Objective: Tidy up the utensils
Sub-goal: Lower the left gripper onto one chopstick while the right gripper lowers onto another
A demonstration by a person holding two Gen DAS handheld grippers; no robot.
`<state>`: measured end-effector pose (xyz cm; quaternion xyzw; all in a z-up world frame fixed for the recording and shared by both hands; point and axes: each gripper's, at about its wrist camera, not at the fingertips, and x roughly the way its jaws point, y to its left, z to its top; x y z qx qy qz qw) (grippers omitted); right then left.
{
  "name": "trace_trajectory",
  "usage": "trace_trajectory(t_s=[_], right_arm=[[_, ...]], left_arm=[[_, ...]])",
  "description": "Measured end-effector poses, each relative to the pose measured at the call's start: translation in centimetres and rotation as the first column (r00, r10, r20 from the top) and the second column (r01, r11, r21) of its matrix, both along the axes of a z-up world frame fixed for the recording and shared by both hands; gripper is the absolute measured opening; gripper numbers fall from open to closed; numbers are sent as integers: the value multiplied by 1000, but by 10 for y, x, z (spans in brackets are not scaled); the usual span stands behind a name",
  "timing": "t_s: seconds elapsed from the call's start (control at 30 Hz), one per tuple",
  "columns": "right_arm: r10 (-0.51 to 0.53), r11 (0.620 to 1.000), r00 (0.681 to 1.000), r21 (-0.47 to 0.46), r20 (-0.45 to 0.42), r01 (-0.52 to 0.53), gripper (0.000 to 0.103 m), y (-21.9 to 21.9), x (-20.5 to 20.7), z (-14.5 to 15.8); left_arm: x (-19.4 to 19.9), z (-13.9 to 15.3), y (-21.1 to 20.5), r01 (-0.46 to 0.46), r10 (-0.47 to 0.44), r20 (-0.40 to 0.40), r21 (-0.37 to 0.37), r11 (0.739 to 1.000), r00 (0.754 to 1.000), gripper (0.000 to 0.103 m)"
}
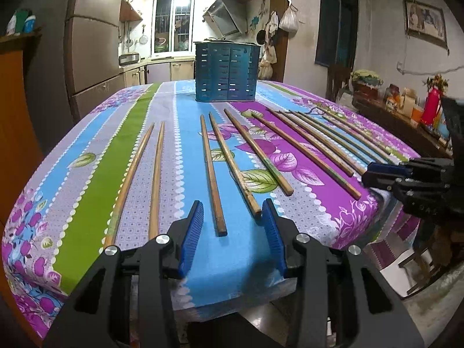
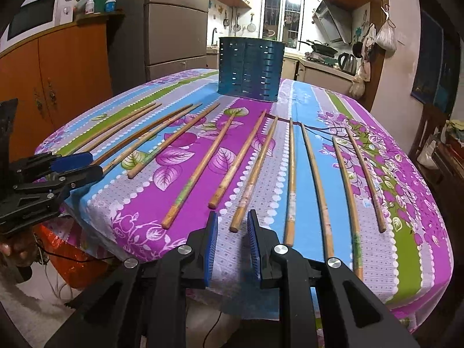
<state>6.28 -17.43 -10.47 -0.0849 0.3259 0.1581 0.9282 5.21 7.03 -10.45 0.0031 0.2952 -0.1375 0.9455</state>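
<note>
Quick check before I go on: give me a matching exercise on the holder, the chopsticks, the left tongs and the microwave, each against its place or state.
Things:
1. utensil holder
2. chopsticks
3. left tongs
4. microwave

Places or states:
A. lying flat in a row on the tablecloth
B. on top of the orange cabinet
C. standing upright at the far end of the table
D. open, gripping nothing

Pairs: 1-C, 2-A, 3-D, 4-B

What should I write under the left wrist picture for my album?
The left claw hangs open above wooden chopsticks laid out before a blue holder.
</note>
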Motion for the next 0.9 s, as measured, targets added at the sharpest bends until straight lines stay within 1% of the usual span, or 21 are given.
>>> trace_trajectory(t_s=[0.1, 0.17, 0.27, 0.33, 0.4, 0.57, 0.77, 0.9], right_arm=[[-8, 1000, 1000, -4, 3, 8, 23, 1, 0, 0], [-12, 1000, 1000, -5, -2, 12, 23, 2, 2, -1], [-17, 1000, 1000, -16, 6, 17, 23, 5, 2, -1], [-17, 1000, 1000, -24, 11, 17, 23, 6, 2, -1], [-20, 999, 1000, -28, 15, 20, 23, 6, 2, -1], [-31, 999, 999, -34, 31, 32, 23, 8, 1, -2], [-74, 997, 996, -19, 51, 75, 23, 8, 5, -4], [-113, 993, 991, -13, 66, 114, 22, 6, 2, -6]], left_arm=[[-7, 5, 7, -10, 10, 25, -14, 1000, 1000, 41], [-6, 5, 9, -13, 14, 25, -15, 1000, 1000, 41], [0, -2, 5, -34, 34, 10, 27, 999, 999, 40], [1, -3, 2, -36, 35, 26, 48, 998, 999, 37], [1, -2, 2, -36, 34, 30, 48, 998, 999, 28], [2, -4, 2, -58, 56, 46, 58, 997, 997, 22], [0, -6, -4, -63, 57, 72, 81, 995, 996, 22], [0, -7, -5, -60, 53, 79, 79, 995, 995, 22]])
